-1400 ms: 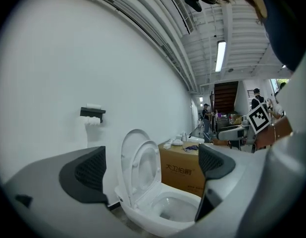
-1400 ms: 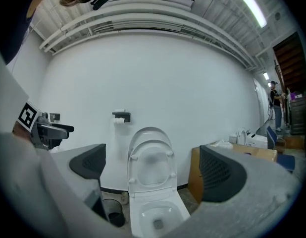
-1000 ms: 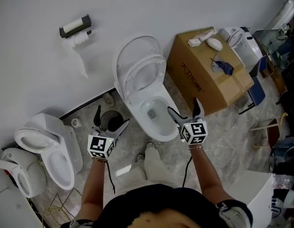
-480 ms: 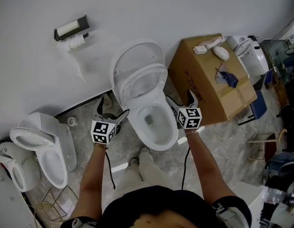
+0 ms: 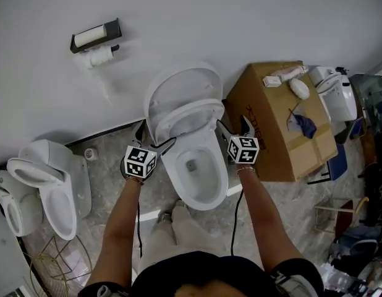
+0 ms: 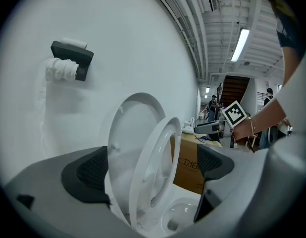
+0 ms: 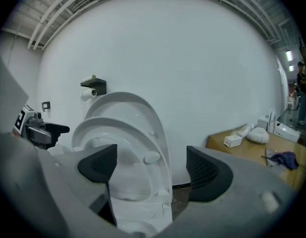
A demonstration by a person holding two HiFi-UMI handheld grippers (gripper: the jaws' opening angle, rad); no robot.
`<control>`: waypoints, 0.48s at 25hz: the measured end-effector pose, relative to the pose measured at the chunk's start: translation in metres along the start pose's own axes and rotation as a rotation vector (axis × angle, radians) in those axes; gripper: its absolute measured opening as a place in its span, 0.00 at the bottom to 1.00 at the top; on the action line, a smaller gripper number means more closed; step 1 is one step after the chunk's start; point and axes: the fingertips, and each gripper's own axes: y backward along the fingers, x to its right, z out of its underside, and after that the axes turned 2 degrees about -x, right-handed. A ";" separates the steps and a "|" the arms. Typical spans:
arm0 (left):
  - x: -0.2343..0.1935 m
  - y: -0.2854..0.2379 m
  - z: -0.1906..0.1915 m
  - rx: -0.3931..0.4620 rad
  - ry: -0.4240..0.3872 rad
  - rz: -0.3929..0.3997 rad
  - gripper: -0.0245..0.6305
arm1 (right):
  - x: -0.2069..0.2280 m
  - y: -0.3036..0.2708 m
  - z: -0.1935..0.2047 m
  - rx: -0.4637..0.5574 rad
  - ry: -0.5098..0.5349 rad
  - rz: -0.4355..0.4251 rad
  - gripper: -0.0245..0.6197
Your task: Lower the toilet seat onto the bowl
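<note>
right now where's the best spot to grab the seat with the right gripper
Probably its free upper rim at the right edge, coming from the right. The seat stands tilted up before the lid, leaving that thin edge exposed. The right gripper is closing its jaws round it, not yet pinching.

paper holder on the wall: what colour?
The paper holder is black. It shows best in the left gripper view.

We see a cardboard box (image 5: 268, 144) just right of the right hand-held gripper (image 5: 233, 127), with a small white carton (image 5: 272, 81) and a blue cloth (image 5: 305, 127) lying on it. Up-left of the left hand-held gripper (image 5: 157, 135), a toilet-paper holder (image 5: 95, 34) hangs on the wall (image 5: 240, 17). Farther left, on the floor, stands a second toilet (image 5: 54, 181).
</note>
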 end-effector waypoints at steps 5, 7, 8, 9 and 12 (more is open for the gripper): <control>-0.015 -0.021 0.005 -0.012 -0.030 -0.043 0.52 | 0.013 -0.034 -0.005 -0.015 0.006 -0.014 0.68; -0.022 -0.028 0.010 -0.032 -0.036 -0.063 0.32 | 0.016 -0.046 -0.006 -0.020 0.015 -0.016 0.62; -0.024 -0.032 0.012 -0.043 -0.035 -0.067 0.32 | 0.017 -0.051 -0.007 -0.024 0.019 -0.018 0.59; -0.025 -0.035 0.014 -0.052 -0.035 -0.067 0.34 | 0.018 -0.055 -0.007 -0.027 0.021 -0.020 0.56; -0.026 -0.044 0.019 -0.076 -0.045 -0.068 0.35 | 0.019 -0.068 -0.003 -0.038 0.022 -0.029 0.49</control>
